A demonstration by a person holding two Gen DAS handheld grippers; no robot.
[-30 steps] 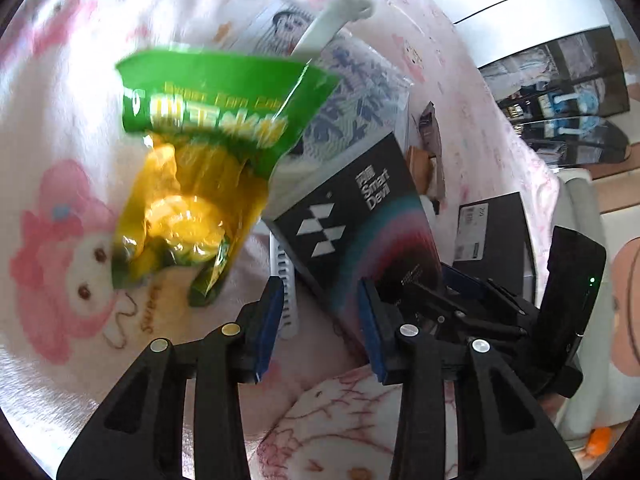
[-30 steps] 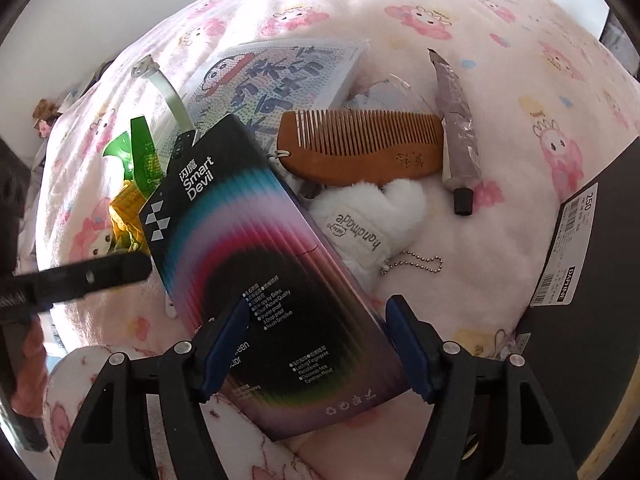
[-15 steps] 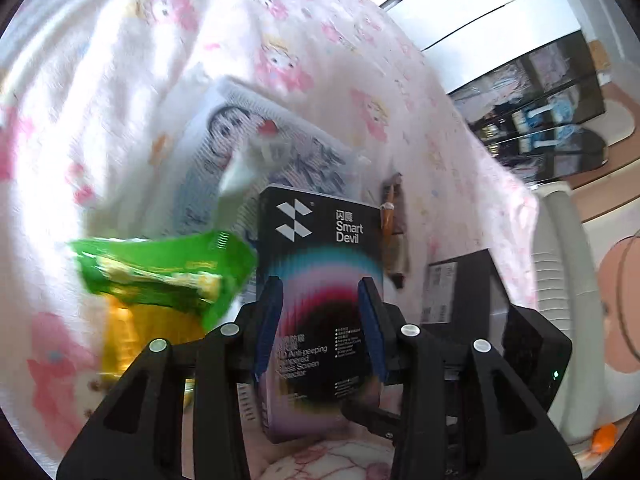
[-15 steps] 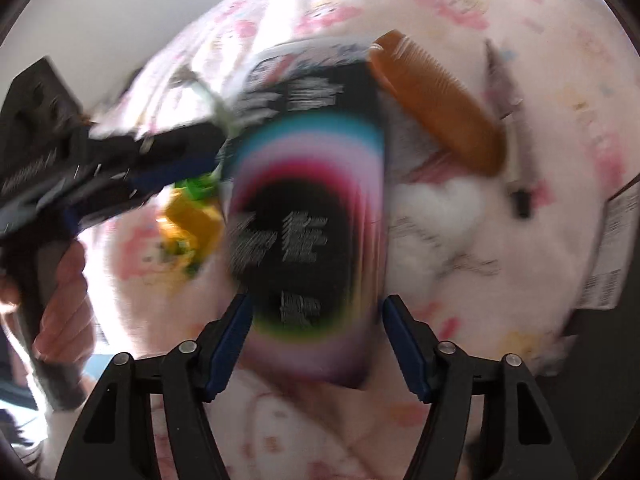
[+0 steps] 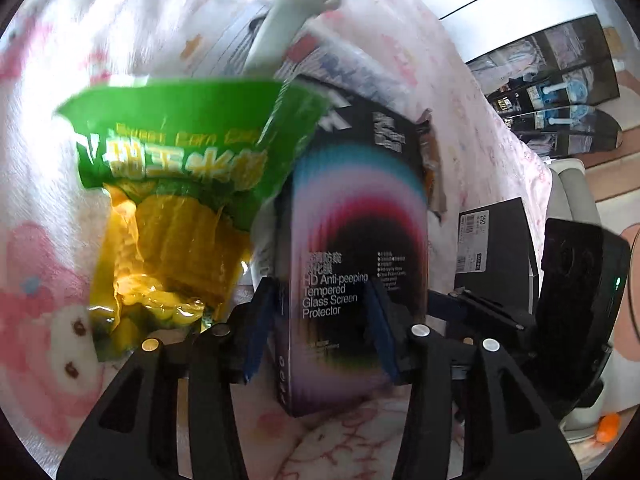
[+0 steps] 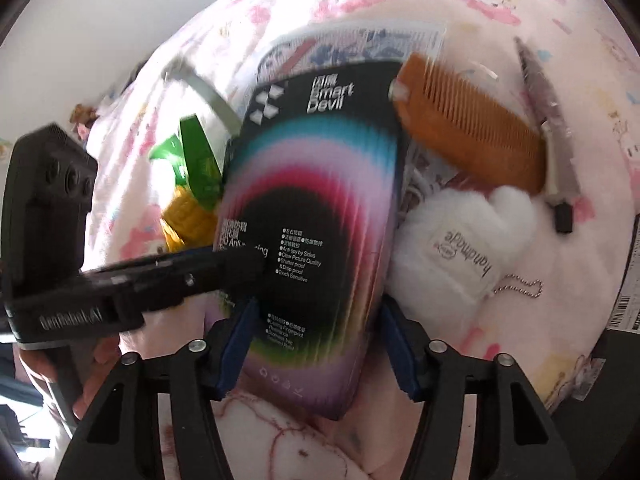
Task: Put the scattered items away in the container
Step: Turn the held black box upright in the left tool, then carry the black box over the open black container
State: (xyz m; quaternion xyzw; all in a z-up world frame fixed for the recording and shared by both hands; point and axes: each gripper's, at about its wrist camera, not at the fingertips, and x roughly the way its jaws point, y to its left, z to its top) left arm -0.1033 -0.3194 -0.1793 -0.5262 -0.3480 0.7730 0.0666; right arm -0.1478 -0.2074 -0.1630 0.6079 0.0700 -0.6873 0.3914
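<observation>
1. Your right gripper (image 6: 316, 342) is clamped on the box (image 6: 316, 216), lifted above the blanket (image 6: 500, 4).
2. Your left gripper (image 5: 320, 332) straddles its lower end; whether it bites, you cannot tell.
3. Likely light, stiff, slick; hold its long edges.

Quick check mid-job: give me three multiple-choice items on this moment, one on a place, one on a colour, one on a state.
1. The wooden comb lies on which side of the screen protector box in the right wrist view?
A. Left
B. Right
C. On top

2. The top band of the corn snack bag is:
A. Green
B. Red
C. Blue

3. The right hand-held gripper is:
A. Open and apart from the box
B. Astride the box's lower end
C. Gripping the comb

Answers: 1 B, it sits at the box's upper right; 2 A, a green band tops the yellow; 3 B, its blue pads flank the box.
</observation>
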